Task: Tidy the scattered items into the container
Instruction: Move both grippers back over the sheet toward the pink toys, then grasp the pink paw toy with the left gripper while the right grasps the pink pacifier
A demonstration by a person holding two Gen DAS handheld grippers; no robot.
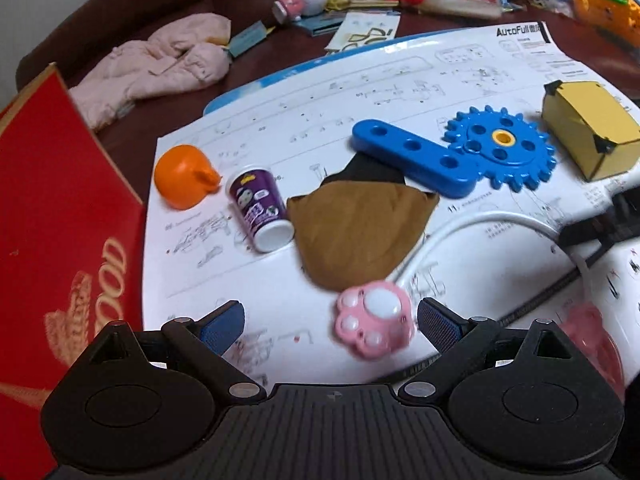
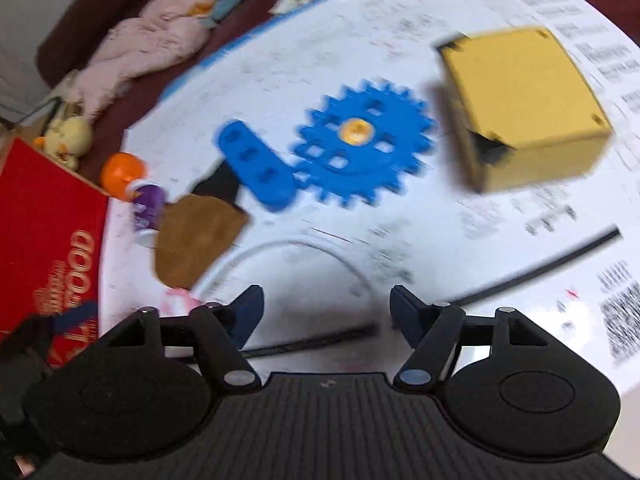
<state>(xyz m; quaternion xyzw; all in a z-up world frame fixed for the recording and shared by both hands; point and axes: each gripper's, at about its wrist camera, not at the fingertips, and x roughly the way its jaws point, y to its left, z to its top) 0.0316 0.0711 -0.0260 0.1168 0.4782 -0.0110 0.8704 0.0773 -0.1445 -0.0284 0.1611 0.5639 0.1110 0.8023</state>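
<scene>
Your left gripper hangs tilted down over the big white instruction sheet, its jaws spread wide with nothing pinched between them. The pink paw-shaped gadget lies on the sheet just inside the right-hand blue pad, and you cannot tell whether the pad touches it. A white cable curves away from the paw toward the far right.

Take the blue gear as your landmark. Its blue perforated bar sticks out to its left, touching it. Just below the bar lies a brown fabric pouch, its dark end tucked under the bar. Left of the pouch lies a small purple cup on its side, and beyond that an orange plastic piece. Right of the gear sits a yellow box. Far left of the gear, off the sheet's edge, stands the red container.

Your right gripper shows jaws parted about halfway over bare paper and a black cable, gripping nothing; this view is blurred.
</scene>
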